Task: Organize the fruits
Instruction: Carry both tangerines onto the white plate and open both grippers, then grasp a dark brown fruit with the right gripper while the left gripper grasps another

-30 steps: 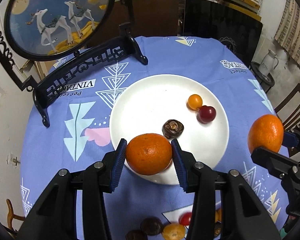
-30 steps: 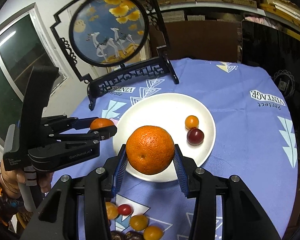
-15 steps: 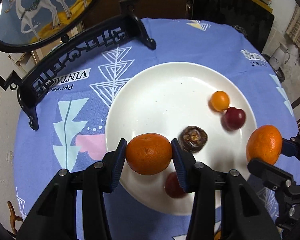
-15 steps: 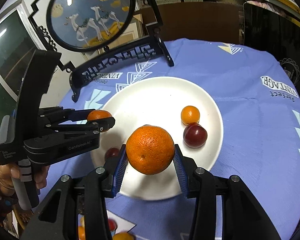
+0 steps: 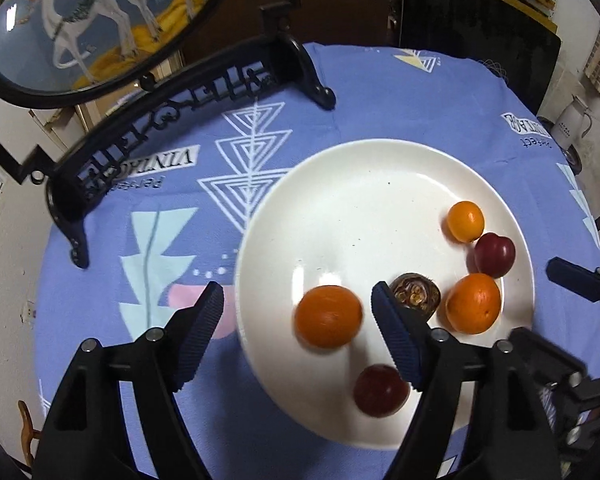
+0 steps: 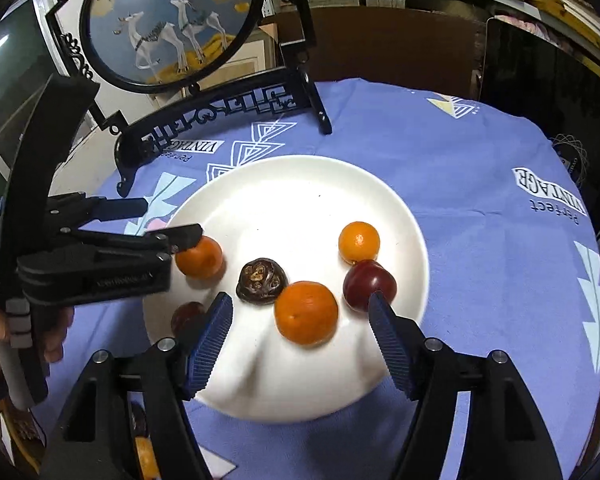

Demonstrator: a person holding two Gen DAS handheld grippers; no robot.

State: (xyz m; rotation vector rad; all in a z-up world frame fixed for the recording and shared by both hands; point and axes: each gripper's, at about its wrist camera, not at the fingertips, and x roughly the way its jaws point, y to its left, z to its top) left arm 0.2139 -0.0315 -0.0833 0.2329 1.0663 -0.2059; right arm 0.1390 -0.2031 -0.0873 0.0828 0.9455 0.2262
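1. So, the left gripper (image 5: 296, 308) has its jaws spread wide apart and grips nothing — an orange (image 5: 328, 316) sits on the white plate (image 5: 340, 184) between the blue fingers, closer to the right-hand finger and clear of both.
2. The right gripper (image 6: 300, 316) is spread open too, low in its own view, with a second orange (image 6: 306, 313) lying loose on the plate between its fingers.
3. In the right wrist view, just left of that orange there's a dark brown wrinkled fruit (image 6: 262, 281); just right of it a dark red plum (image 6: 369, 285), and a small orange fruit (image 6: 359, 242) touching the plum's top.
4. A second red plum (image 5: 381, 390) sits near the plate's lower rim in the left wrist view, just below the left gripper's right-hand finger.
5. Further out — a purple patterned tablecloth (image 6: 480, 200) under the plate, and at the upper left of both frames a round deer picture on a black stand (image 6: 172, 24).
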